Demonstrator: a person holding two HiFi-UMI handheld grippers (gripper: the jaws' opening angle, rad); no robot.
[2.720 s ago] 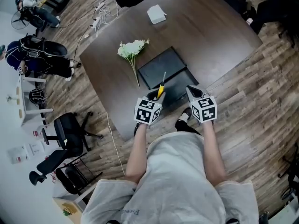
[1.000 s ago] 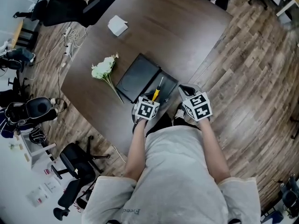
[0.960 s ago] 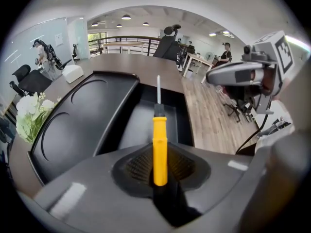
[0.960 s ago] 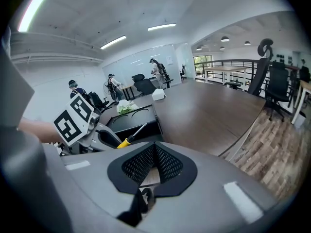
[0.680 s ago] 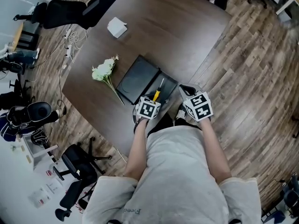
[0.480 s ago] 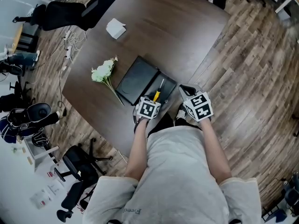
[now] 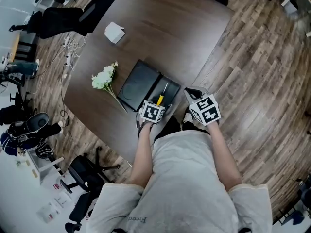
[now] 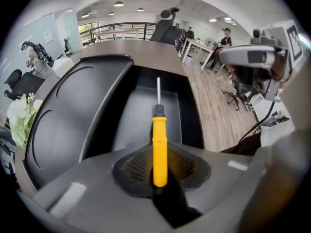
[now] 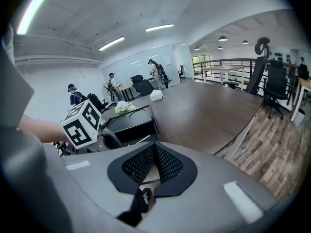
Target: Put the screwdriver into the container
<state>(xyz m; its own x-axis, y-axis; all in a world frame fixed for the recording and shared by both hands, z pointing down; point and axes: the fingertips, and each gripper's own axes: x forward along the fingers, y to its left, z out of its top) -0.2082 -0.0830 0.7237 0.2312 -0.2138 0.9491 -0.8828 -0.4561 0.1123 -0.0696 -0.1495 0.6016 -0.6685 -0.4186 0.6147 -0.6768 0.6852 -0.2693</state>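
My left gripper (image 8: 160, 168) is shut on the yellow handle of the screwdriver (image 8: 159, 144). Its metal shaft points forward over the open tray of the black container (image 8: 146, 106). The container's lid (image 8: 68, 115) lies open to the left of the tray. In the head view the screwdriver (image 7: 160, 99) sticks out from the left gripper (image 7: 156, 105) above the container's (image 7: 141, 81) near end. My right gripper (image 7: 193, 93) hangs off the table's edge to the right of the container. In its own view the right gripper (image 9: 154, 155) is shut with nothing in it.
White flowers (image 7: 103, 77) lie on the dark wooden table (image 7: 165, 28) left of the container. A white box (image 7: 114, 32) sits farther back. Office chairs (image 7: 73, 16) stand beyond the table's left side. Wooden floor (image 7: 252, 72) lies to the right.
The head view has drifted, so the table sits a little differently in frame. The left gripper still holds the screwdriver over the container's near end. Neither gripper has clearly moved.
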